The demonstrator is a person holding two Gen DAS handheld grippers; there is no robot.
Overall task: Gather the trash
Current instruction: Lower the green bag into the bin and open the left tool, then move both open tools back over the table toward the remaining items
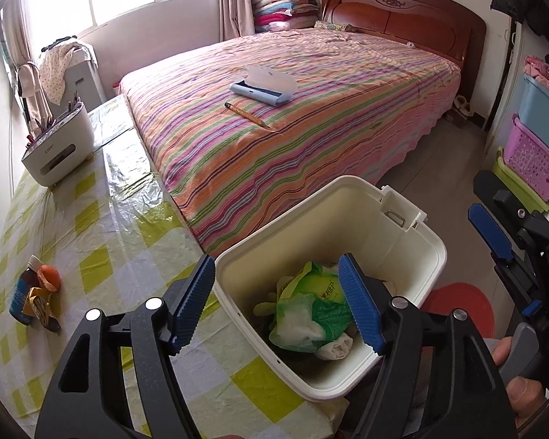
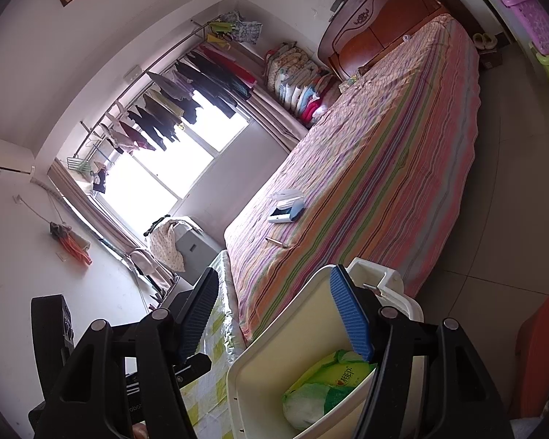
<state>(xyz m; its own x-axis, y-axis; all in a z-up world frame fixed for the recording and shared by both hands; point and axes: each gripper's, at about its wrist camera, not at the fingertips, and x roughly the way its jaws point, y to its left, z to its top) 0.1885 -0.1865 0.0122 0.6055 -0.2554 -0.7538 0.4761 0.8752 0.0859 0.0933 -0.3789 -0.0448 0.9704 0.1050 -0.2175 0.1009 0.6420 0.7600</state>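
Note:
A white trash bin (image 1: 402,245) stands open beside the table, with green wrappers and white tissue (image 1: 307,314) inside. It also shows in the right wrist view (image 2: 274,351). My left gripper (image 1: 276,305) is open and empty, straddling the bin's near-left rim. My right gripper (image 2: 274,314) is open and empty above the bin; it shows in the left wrist view at the right (image 1: 494,234). Trash lies on the table at the left: an orange peel (image 1: 49,277), a crumpled wrapper (image 1: 40,307) and a small bottle (image 1: 22,292).
A yellow-checked plastic cloth (image 1: 102,226) covers the table. A white holder (image 1: 58,146) stands at its far end. A striped bed (image 1: 311,109) carries a pencil (image 1: 250,116) and a blue case (image 1: 261,89). Stacked baskets (image 1: 530,161) stand at right.

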